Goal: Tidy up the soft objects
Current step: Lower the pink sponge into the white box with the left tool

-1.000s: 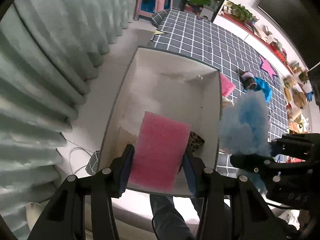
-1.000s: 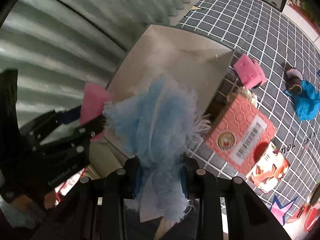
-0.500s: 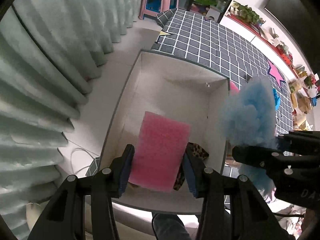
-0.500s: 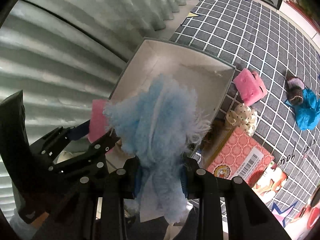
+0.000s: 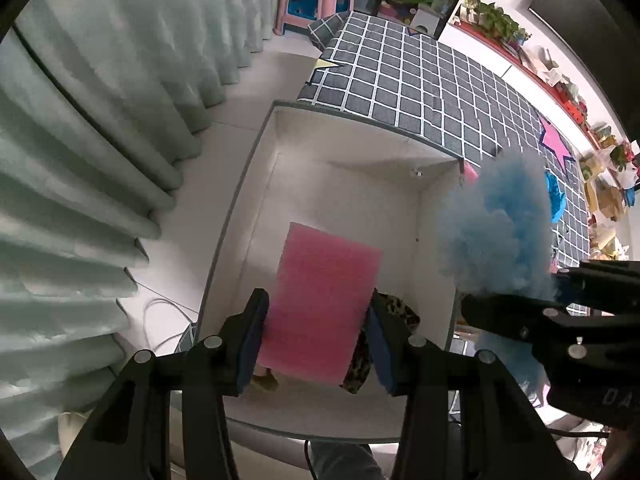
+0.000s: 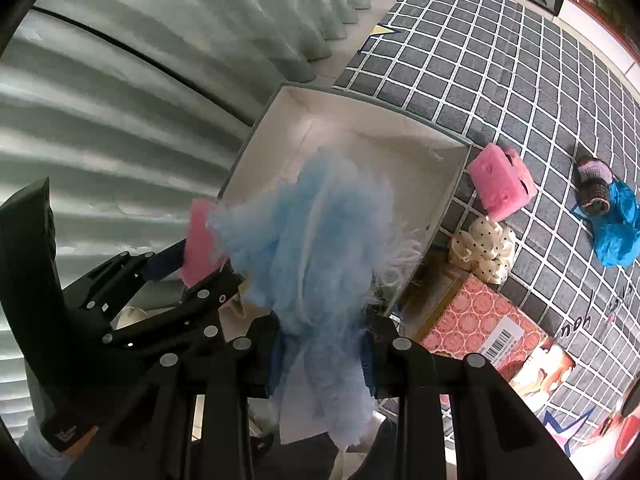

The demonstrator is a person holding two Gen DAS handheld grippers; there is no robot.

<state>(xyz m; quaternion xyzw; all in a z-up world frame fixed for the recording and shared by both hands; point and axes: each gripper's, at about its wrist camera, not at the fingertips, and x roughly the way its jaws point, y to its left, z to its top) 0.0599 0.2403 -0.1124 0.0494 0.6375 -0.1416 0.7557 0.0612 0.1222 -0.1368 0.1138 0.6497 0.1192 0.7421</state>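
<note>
Over the white box (image 5: pixel 352 184) — left claw (image 5: pixel 318 326) clamping pink sponge (image 5: pixel 320 304), right claw (image 6: pixel 322 354) clamping blue fluff (image 6: pixel 312 240), box floor half-hidden.

two pink sponges (image 6: pixel 501 186), one white box (image 5: pixel 434 240)

Both my views are bright with even, soft daylight that comes through the pale curtain (image 5: pixel 100 128); shadows are faint. Fisheye bending is strong, with black corners. The white box (image 5: pixel 352 184) looks slightly washed out. The blue fluff (image 6: pixel 316 240) close to my lens is soft and blurred
</note>
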